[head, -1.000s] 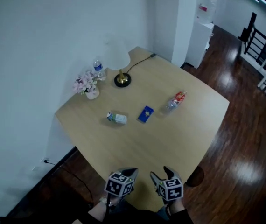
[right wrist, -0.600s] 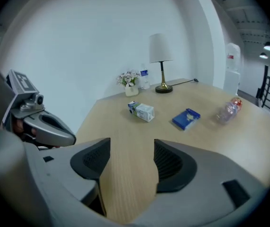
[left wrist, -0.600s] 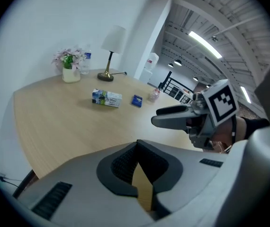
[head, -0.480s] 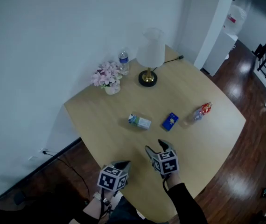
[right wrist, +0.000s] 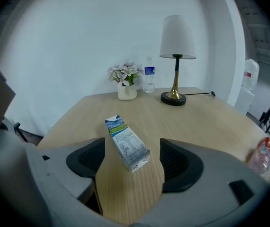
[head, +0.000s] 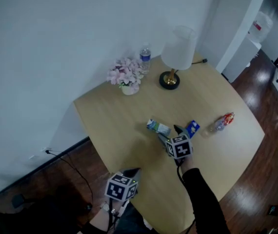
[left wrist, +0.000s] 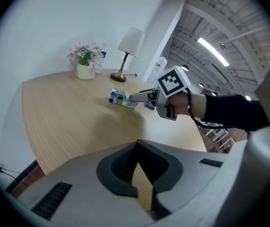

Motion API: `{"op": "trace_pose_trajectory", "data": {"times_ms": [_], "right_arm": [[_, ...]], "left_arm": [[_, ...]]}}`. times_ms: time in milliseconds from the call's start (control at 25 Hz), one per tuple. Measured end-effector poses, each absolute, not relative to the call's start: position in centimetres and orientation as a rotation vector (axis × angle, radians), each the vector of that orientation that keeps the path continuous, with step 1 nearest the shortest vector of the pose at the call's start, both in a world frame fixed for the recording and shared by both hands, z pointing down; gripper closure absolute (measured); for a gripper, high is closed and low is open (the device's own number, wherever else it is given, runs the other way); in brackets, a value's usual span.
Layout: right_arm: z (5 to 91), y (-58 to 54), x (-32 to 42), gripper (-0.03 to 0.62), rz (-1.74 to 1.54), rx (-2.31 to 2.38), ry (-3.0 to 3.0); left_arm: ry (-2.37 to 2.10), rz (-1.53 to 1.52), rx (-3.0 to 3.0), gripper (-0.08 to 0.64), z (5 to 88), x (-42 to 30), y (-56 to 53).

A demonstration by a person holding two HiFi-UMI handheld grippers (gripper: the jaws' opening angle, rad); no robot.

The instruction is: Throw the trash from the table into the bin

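Head view: right tongs have swung out to mid-worktop; jaws just spread around the milk carton, not yet pinching; left tongs pressed together, empty, near edge; pickup looks imminent.

The wooden table carried a carton, a blue packet and a red-labelled bottle lying mid-top, well apart from a lamp, a flower vase and a water bottle standing along the wall edge.
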State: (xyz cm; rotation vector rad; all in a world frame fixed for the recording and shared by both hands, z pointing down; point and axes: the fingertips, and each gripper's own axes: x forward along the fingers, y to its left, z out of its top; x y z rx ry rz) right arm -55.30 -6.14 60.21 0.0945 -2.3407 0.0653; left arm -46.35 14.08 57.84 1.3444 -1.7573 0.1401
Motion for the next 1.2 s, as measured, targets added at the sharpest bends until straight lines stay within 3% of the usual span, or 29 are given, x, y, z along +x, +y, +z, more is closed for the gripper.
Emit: {"op": "trace_pose_trajectory", "data": {"times_ms": [320,440,600,920,1200], "right_arm": [[62.4,-4.9,-57.3,0.222,-0.031,-0.013,-2.261],[62.0,-4.1,-57.0,0.319,-0.038,-0.038,-2.252],[61.8,-3.7,-55.9,0.339,-0.011,-0.015,-2.254],[58.6,-0.4,-50.2,0.354,0.108,0.045,-2.319],[56.2,2.7,-40.3,0.357,0.265,0.112,-2.349]], "left_arm": [[-1.743,0.131,1.323,0.557,58.6,-46.4,14.7],[-1.742,0.133,1.327,0.557,58.6,-46.1,14.6],[-1.742,0.135,1.334,0.557,58.6,-46.0,14.4],[-1.733,0.162,1.379,0.557,57.9,-44.6,13.7],[-1.671,0.234,1.451,0.557,58.3,-39.6,13.3]]}}
